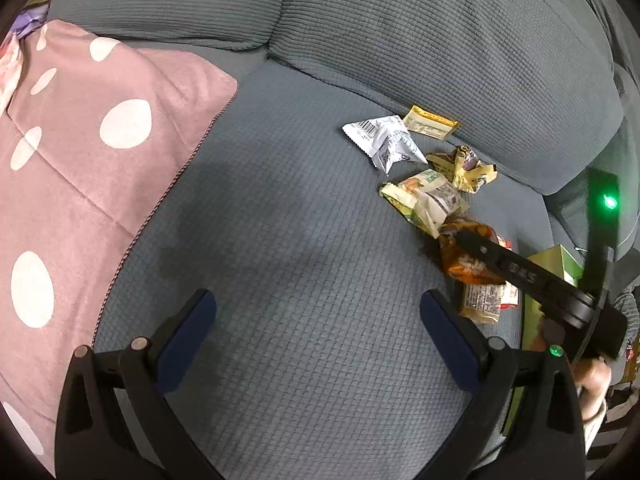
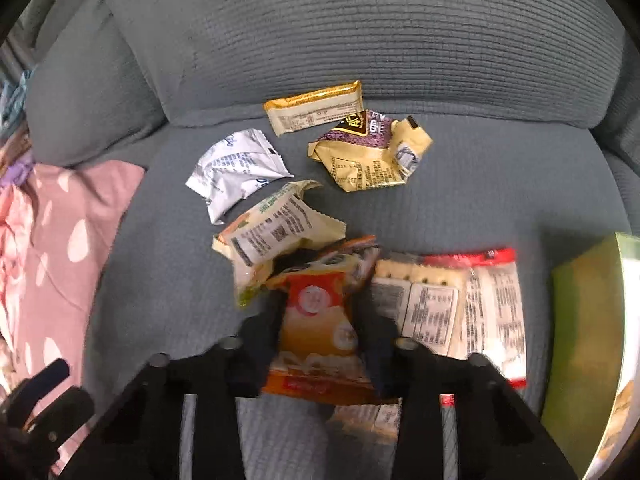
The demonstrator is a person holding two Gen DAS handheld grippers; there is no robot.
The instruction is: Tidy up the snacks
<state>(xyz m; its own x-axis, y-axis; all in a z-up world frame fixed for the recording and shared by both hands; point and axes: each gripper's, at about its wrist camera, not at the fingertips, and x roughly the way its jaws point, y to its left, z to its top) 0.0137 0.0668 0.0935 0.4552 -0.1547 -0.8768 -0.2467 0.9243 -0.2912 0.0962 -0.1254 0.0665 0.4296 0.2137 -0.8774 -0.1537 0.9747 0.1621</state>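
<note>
Left tongs (image 1: 318,334) are spread wide over bare sofa cushion (image 1: 280,220), nothing between the pads, just hanging there. Right tongs (image 2: 320,320) are pinched on the orange snack packet (image 2: 320,320), which sits gripped between the two fingers; it's a bit blurred, so I can't tell whether it's off the fabric or not.

Going left to right in the right wrist view: the pink polka-dot blanket (image 2: 80,232) at the edge, then the white packet (image 2: 234,170), the cream-and-green packet (image 2: 276,228) partly overlapping the orange one, the gold bar wrapper (image 2: 316,110) up against the back cushion, the crumpled purple-and-gold wrapper (image 2: 368,156) just beside it, the red-edged cracker pack (image 2: 452,308) touching the orange packet's right side, and the green box (image 2: 588,320) at the far right.

My read: this is the grab step for the orange packet. The next move probably wants it carried right to the green box, if that's the bin, without dragging the cream packet along.

Count: six loose snacks (one white, one cream-green, one orange, one gold bar, one purple-gold, one cracker pack), one box, two tongs.
</note>
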